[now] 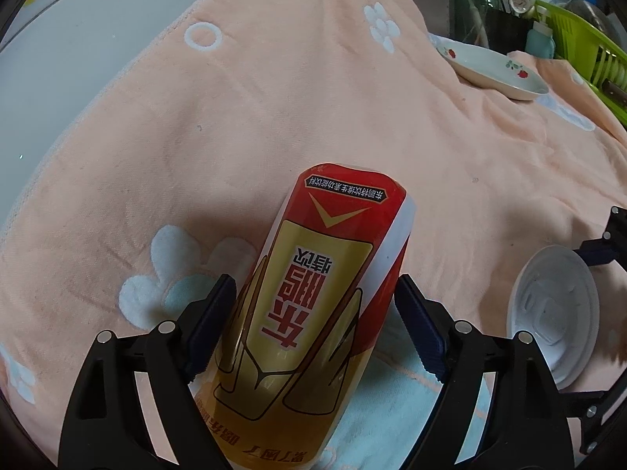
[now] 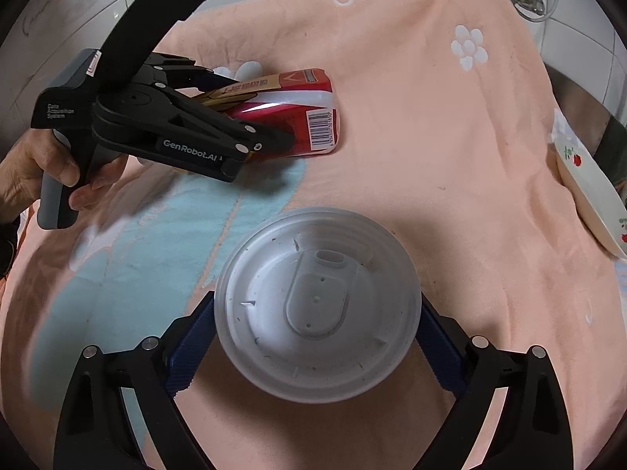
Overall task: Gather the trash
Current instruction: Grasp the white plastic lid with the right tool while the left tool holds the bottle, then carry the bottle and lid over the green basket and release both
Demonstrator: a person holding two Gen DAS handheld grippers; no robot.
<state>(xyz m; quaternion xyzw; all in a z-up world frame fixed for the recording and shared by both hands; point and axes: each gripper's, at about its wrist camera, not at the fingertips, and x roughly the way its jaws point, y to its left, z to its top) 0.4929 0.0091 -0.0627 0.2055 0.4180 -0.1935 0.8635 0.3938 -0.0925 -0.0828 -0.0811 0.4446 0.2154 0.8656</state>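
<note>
Both tools reach forward over the towel [image 1: 352, 98]: left tool [image 1: 313, 325] pinching the bottle [image 1: 309, 293], right tool [image 2: 317, 333] pinching the lid [image 2: 317, 305].

A home kitchen: a green dish rack [image 1: 580, 35], a flowered bowl [image 1: 490, 68], tiled walls [image 2: 580, 35] and a peach towel [image 1: 313, 98].

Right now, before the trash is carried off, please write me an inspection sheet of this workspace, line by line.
Surface: peach towel with white flower and pale blue patches, spread flat, lightly wrinkled.
Job's things: red and gold drink bottle with shrink label, held by the left gripper; white plastic cup lid, held by the right gripper.
Clutter: white ceramic dish with red flower print at the towel's far edge.
Grippers: both shut on their items; the bottle lies low over the towel.
Cables: nothing seen.
Surroundings: green plastic dish rack, glass jars and a small clock behind; tiled wall.
</note>
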